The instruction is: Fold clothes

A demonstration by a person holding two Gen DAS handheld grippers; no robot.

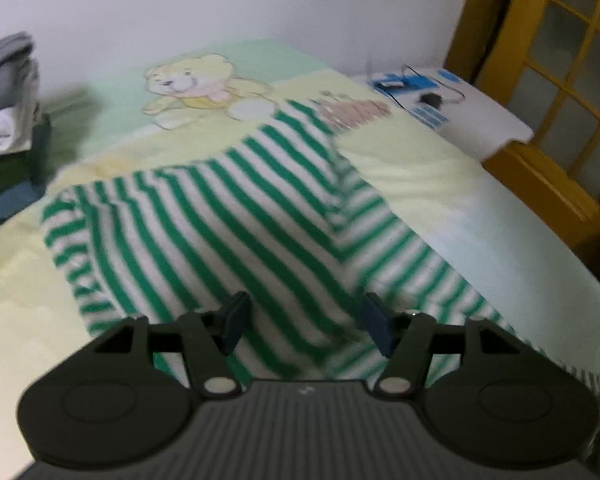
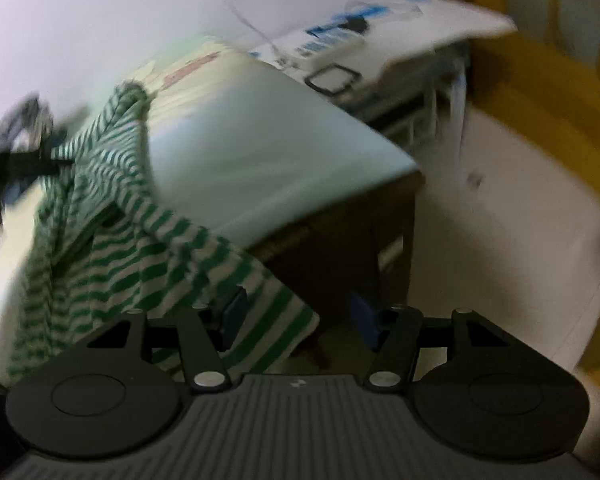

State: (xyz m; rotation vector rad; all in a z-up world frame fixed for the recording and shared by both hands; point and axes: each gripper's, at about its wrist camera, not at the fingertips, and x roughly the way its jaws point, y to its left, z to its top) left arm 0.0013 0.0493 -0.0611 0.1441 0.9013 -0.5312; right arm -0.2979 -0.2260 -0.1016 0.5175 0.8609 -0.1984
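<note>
Between both grippers' spread fingers: loose striped shirt (image 1: 228,216).
Left gripper (image 1: 306,320) and right gripper (image 2: 296,316) grip nothing; the shirt drapes over the bed (image 1: 440,168) edge, seemingly awaiting folding.

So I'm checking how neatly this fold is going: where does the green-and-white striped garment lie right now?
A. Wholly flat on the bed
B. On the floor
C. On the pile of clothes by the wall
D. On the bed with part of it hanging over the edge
D: the striped garment lies rumpled on the bed, and the right wrist view shows one end drooping past the mattress edge.
</note>
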